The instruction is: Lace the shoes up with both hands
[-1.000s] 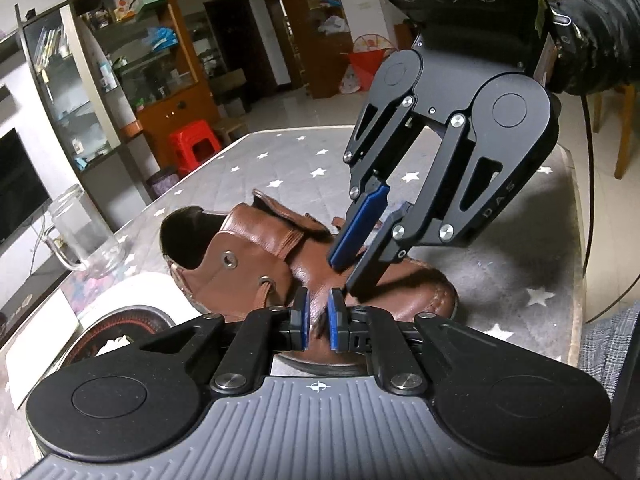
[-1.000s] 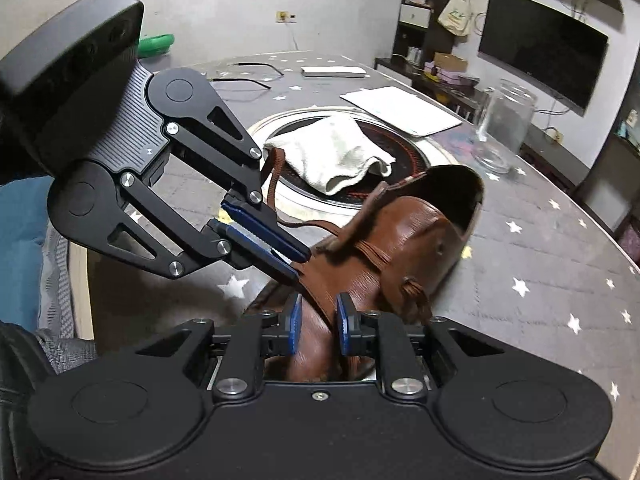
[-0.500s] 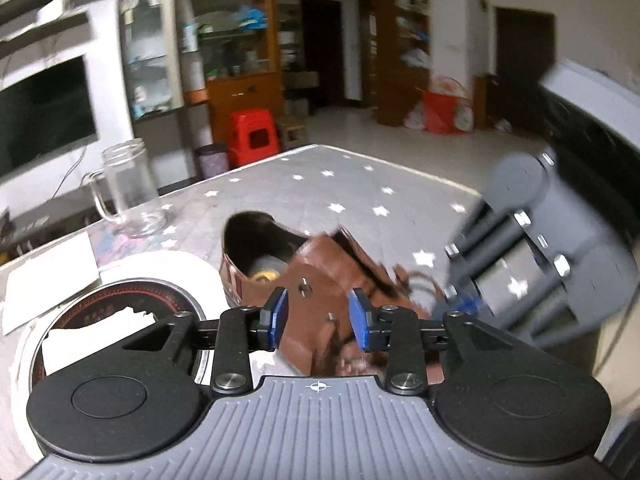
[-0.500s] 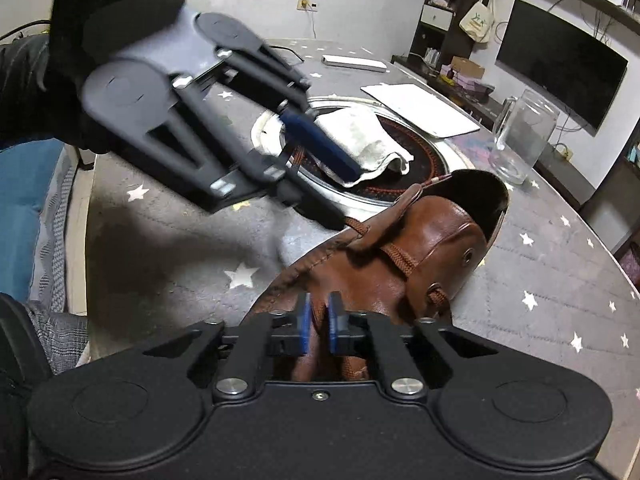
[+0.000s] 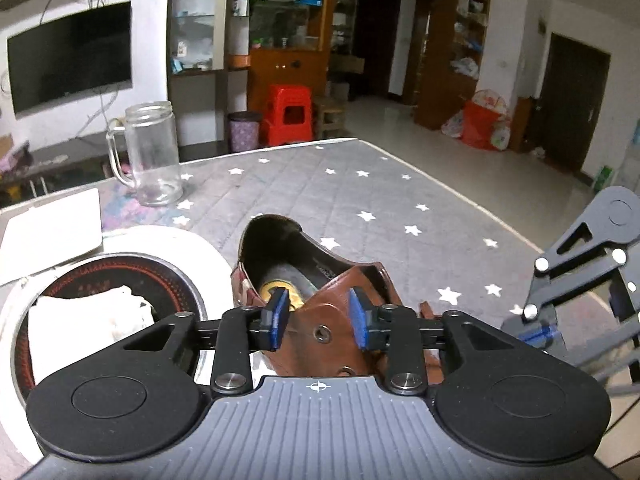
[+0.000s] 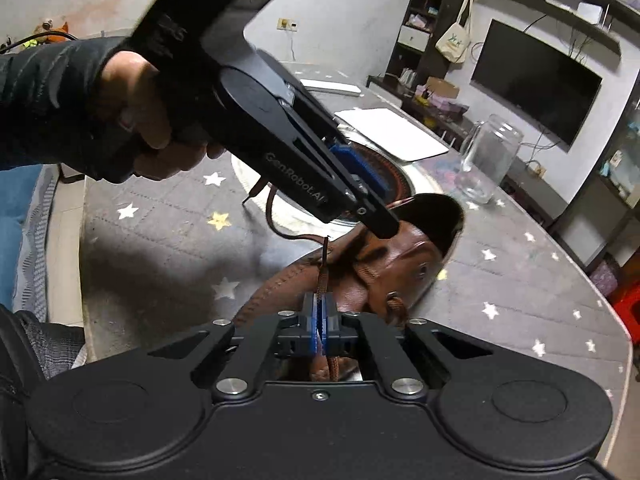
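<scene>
A brown leather shoe (image 5: 320,280) lies on the grey star-patterned table (image 5: 360,192), its opening facing away from me. My left gripper (image 5: 318,318) is open, its blue pads either side of the shoe's eyelet flap without clamping it. The right gripper's black linkage (image 5: 580,280) shows at the right edge of the left wrist view. From the right wrist camera the shoe (image 6: 384,272) sits under my right gripper (image 6: 320,322), which is shut on a brown lace (image 6: 322,276) rising from the shoe. The other lace end (image 6: 272,204) trails left on the table. A hand (image 6: 148,120) holds the left gripper over the shoe.
A glass mug (image 5: 150,152) stands at the back left, next to a white sheet (image 5: 52,232). A round induction hob (image 5: 100,280) with a white cloth (image 5: 88,320) lies left of the shoe. The table edge runs at the right (image 5: 500,220). Open floor lies beyond.
My left gripper has opened wide and swung round to face the shoe's heel opening. My right gripper has closed on the lace. The two grippers have moved apart.
</scene>
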{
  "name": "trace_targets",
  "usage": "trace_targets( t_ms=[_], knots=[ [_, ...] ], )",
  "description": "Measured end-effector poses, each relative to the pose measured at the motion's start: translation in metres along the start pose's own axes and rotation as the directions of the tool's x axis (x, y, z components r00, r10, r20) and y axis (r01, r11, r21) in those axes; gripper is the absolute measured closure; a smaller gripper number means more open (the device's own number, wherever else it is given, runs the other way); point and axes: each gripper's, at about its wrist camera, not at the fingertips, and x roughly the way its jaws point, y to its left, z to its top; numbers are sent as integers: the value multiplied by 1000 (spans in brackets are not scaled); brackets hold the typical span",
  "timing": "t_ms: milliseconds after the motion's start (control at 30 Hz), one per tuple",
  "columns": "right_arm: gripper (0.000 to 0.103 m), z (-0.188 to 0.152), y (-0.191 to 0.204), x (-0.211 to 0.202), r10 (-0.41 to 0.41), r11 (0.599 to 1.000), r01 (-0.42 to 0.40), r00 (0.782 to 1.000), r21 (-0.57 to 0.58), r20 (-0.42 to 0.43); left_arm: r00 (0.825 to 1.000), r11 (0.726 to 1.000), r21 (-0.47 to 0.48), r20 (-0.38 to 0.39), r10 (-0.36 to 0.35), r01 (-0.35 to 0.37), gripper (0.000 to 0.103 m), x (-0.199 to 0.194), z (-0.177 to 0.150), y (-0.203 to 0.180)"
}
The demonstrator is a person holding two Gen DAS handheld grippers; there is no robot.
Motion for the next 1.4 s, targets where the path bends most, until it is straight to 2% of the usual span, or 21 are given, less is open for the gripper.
trace_targets(
  t_ms=[200, 400, 533, 833, 1167, 1400],
  knots=[
    [101, 0, -1, -2, -29, 999, 29, 1000, -28, 1, 999, 998, -48, 42, -34, 36, 84, -16, -10, 16],
    [101, 11, 3, 7, -80, 983, 74, 996, -171, -28, 994, 989, -121, 78, -76, 85, 85, -26, -22, 34],
    [101, 21, 9, 17, -101, 946, 73, 992, -314, -73, 990, 981, -154, 91, -108, 121, 85, -28, -22, 39],
    [101, 30, 20, 41, -109, 878, 41, 987, -476, -117, 981, 967, -182, 113, -159, 177, 84, -23, -23, 48],
    [101, 33, 23, 62, -121, 836, 26, 983, -548, -137, 974, 961, -179, 120, -191, 210, 83, -20, -26, 55],
    [101, 39, 23, 68, -122, 830, 35, 985, -556, -120, 971, 956, -187, 120, -208, 228, 78, -18, -28, 63]
  ],
)
